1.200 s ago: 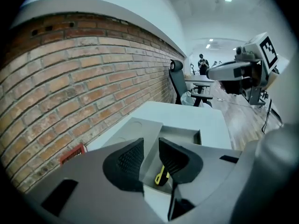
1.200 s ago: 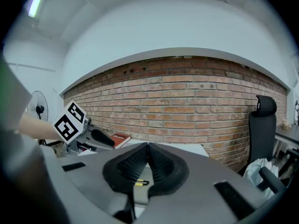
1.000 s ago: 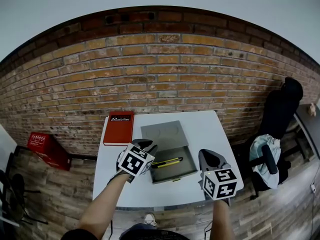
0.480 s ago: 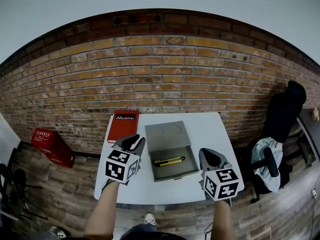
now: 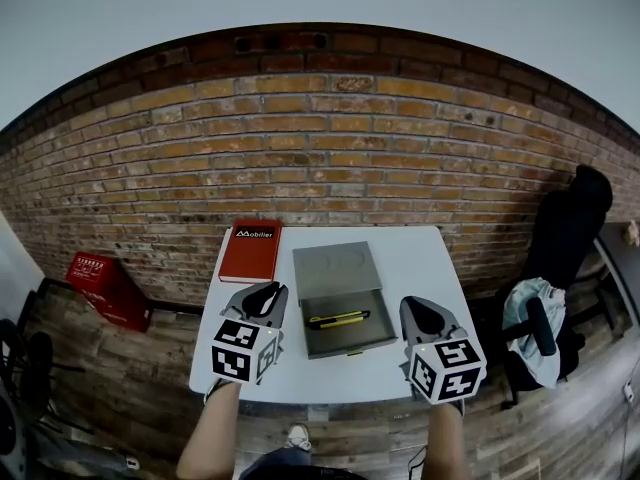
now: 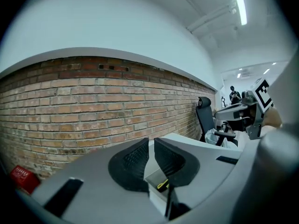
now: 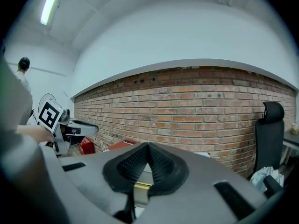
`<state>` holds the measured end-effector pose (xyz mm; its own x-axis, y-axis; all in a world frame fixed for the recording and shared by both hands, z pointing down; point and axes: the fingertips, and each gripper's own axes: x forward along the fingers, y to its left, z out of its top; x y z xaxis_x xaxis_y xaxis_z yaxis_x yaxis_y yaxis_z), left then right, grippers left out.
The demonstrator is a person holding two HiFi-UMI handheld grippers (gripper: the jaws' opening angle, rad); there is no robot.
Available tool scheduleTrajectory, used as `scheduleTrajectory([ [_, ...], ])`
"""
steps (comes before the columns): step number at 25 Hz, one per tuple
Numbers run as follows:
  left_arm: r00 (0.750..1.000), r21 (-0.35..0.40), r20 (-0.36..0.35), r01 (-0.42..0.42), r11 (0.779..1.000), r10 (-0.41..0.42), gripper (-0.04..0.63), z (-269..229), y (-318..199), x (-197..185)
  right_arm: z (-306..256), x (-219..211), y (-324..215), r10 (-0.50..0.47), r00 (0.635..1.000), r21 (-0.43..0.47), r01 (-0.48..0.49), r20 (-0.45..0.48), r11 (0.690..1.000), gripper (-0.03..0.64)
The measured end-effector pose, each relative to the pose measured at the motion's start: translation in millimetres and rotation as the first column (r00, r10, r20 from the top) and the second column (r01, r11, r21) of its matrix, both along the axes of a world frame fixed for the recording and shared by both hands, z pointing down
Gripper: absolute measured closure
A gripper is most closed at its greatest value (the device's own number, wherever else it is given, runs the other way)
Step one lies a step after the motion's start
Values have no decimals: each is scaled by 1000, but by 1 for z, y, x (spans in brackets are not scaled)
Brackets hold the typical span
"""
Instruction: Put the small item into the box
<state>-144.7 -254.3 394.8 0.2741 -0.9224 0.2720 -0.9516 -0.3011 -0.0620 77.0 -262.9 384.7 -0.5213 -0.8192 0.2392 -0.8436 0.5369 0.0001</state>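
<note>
White table (image 5: 422, 258) — box (image 5: 337, 268), perhaps red book (image 5: 250, 251)

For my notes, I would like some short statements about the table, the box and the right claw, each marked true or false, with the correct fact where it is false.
1. The yellow utility knife lies inside the open grey box. True.
2. The red book lies to the right of the box. False: it lies to the left of the box, at the table's far edge near the brick wall.
3. The right claw holds the knife. False: its jaws are together with nothing between them, and the knife is in the box.
4. A black office chair stands to the right of the table. True.
</note>
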Motion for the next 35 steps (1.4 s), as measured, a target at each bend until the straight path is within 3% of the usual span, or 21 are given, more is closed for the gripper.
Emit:
scheduleTrajectory([
  [14, 997, 48, 2, 75, 996, -75, 568, -6, 26, 0, -9, 3, 22, -30, 1000, 39, 30, 6, 999, 598],
  [35, 996, 25, 2, 84, 996, -84, 569, 4, 32, 3, -15, 7, 26, -26, 1000, 56, 26, 5, 998, 598],
])
